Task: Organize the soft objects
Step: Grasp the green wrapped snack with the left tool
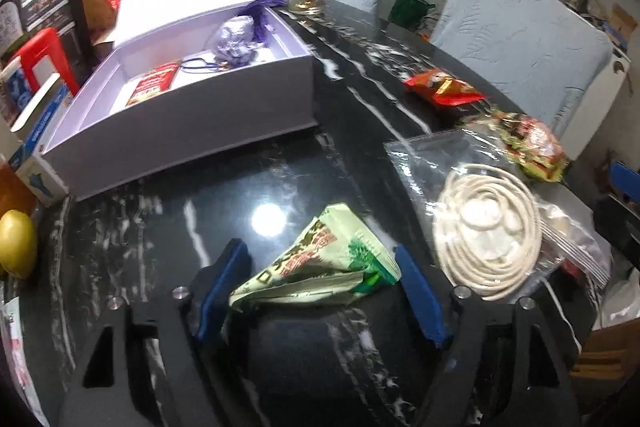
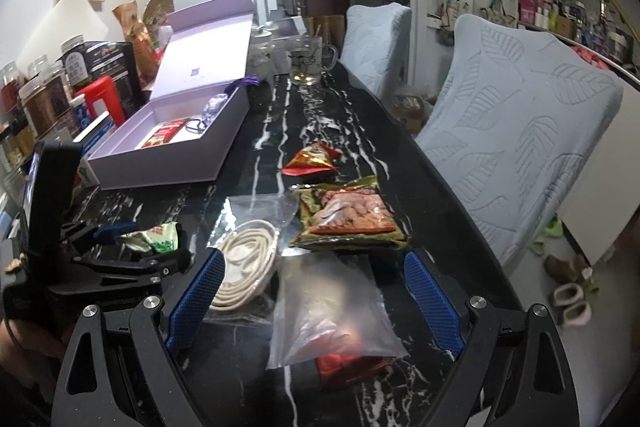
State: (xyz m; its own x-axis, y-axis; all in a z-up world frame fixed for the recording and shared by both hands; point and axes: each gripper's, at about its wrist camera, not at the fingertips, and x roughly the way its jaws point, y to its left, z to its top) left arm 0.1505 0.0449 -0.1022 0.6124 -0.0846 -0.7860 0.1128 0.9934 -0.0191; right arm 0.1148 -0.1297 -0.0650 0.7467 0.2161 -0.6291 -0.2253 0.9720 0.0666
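A crumpled green-and-white packet (image 1: 320, 263) lies on the black marble table (image 1: 140, 227), with my left gripper (image 1: 320, 255) around it. Both blue pads touch its ends and it buckles between them. In the right wrist view the left gripper (image 2: 136, 243) shows with the packet (image 2: 158, 237) in it. My right gripper (image 2: 314, 267) stands open over a clear zip bag (image 2: 332, 311) and a red packet (image 2: 348, 367). An open lilac box (image 1: 192, 131) holds a red packet (image 1: 154, 85) and a purple pouch (image 1: 234, 37). A bagged coil of white cord (image 1: 488, 227) lies to the right.
A red snack packet (image 2: 312, 161) and a green-edged snack bag (image 2: 352, 215) lie further along the table. A glass mug (image 2: 308, 63) stands at the far end. Two pale blue chairs (image 2: 520, 131) line the right edge. Jars (image 2: 44, 99) and a red stool (image 1: 44, 55) crowd the left.
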